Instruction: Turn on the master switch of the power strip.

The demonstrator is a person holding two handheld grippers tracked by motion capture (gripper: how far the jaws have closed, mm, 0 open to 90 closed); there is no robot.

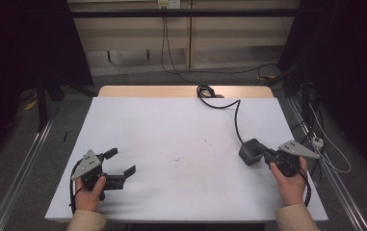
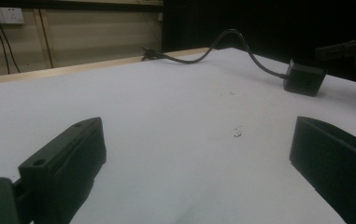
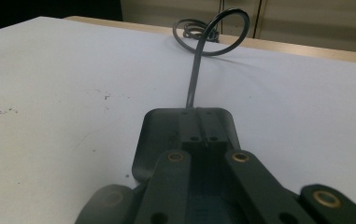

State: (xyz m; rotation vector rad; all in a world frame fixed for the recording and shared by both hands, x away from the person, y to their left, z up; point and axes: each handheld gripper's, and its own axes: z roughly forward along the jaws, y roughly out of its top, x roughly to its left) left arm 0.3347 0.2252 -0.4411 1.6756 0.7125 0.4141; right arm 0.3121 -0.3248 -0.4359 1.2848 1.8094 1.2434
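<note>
Judging from how things lie now, you are only at the start of the work: your right gripper has its jaws brought fully together and they rest on top of the dark power adapter, pressing or touching it rather than clamping around it, so I would say the adapter is not yet lifted or moved. It sits on the white desk at about four o'clock from the desk's middle, near the right edge. Its cable leaves the far face and runs toward twelve o'clock, then bends to eleven o'clock and ends in a loose coil at the far edge. The long axis of adapter and cable therefore goes roughly from five o'clock to eleven o'clock. Your left gripper waits at about eight o'clock with jaws spread wide and nothing between them, well apart from the adapter. What remains, I think, is the real handling of the adapter and cable.
</note>
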